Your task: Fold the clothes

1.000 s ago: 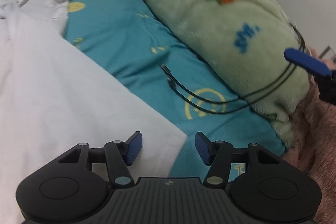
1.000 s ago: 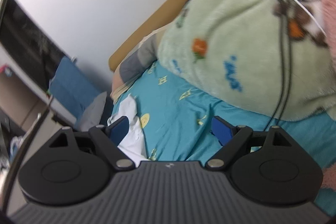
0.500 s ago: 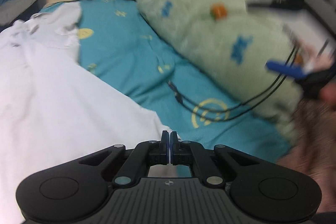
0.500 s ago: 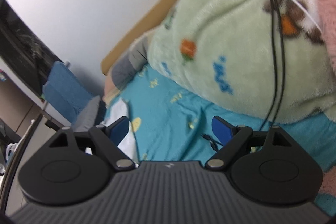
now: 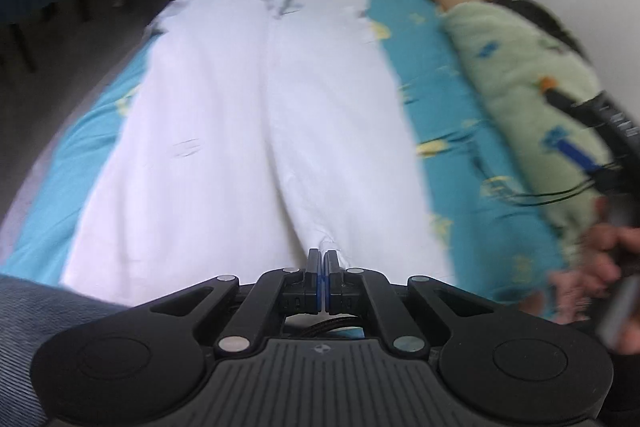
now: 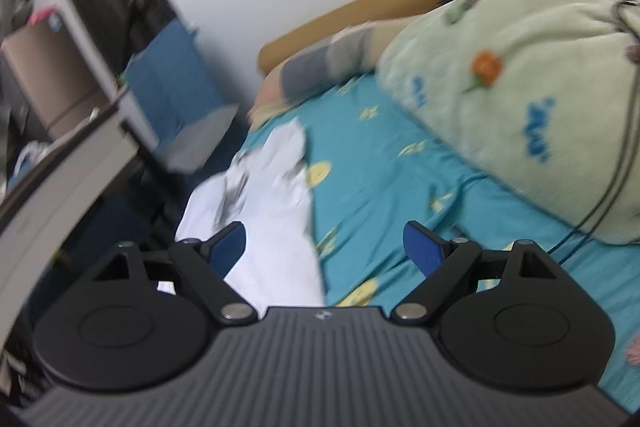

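White shirt (image 5: 256, 131) lies flat along the teal bed (image 5: 436, 95); our left gripper (image 5: 322, 263) pinches its near hem to lift a fold, while our right gripper (image 6: 326, 247) waits spread.

No legible writing here

You see blue marks on the pale green fleece blanket (image 6: 520, 79) and yellow motifs on the teal printed bedsheet (image 6: 384, 163), but blur leaves you nothing to read as letters or numbers.
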Action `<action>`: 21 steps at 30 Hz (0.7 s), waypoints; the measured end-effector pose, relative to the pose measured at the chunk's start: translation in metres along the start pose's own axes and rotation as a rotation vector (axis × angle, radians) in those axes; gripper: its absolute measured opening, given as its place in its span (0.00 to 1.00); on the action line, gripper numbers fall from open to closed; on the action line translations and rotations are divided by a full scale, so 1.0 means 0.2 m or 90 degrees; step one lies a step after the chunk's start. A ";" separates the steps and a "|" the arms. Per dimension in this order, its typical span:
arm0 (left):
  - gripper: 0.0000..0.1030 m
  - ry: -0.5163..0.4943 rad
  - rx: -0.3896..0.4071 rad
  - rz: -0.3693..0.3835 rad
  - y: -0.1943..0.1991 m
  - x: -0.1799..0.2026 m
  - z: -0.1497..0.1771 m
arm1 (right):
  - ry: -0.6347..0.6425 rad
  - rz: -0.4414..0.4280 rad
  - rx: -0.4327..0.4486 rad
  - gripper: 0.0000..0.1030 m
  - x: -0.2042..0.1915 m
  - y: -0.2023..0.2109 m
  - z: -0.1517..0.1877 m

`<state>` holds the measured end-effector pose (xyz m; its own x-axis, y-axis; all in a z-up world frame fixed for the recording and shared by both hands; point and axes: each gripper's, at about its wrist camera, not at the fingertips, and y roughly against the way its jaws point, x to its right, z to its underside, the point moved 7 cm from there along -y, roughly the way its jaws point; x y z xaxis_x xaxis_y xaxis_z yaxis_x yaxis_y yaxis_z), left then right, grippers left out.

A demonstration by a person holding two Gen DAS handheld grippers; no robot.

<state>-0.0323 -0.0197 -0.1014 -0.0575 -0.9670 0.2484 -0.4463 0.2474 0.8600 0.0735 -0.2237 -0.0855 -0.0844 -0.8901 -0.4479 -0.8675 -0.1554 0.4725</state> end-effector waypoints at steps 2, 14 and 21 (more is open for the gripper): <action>0.12 0.003 0.008 0.011 0.00 0.00 -0.02 | 0.031 -0.010 -0.004 0.85 -0.08 0.01 0.03; 0.97 -0.054 0.208 0.032 0.19 0.04 -0.43 | 0.133 -0.029 0.014 0.85 -0.32 0.01 0.04; 0.99 0.022 0.263 0.008 0.19 -0.31 -0.59 | 0.274 -0.061 -0.059 0.85 -0.67 -0.35 -0.03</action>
<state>0.0599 0.0570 -0.0316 -0.0380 -0.9596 0.2787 -0.7674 0.2067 0.6069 0.1485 -0.0965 -0.0539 0.2232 -0.9639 -0.1452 -0.8123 -0.2663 0.5189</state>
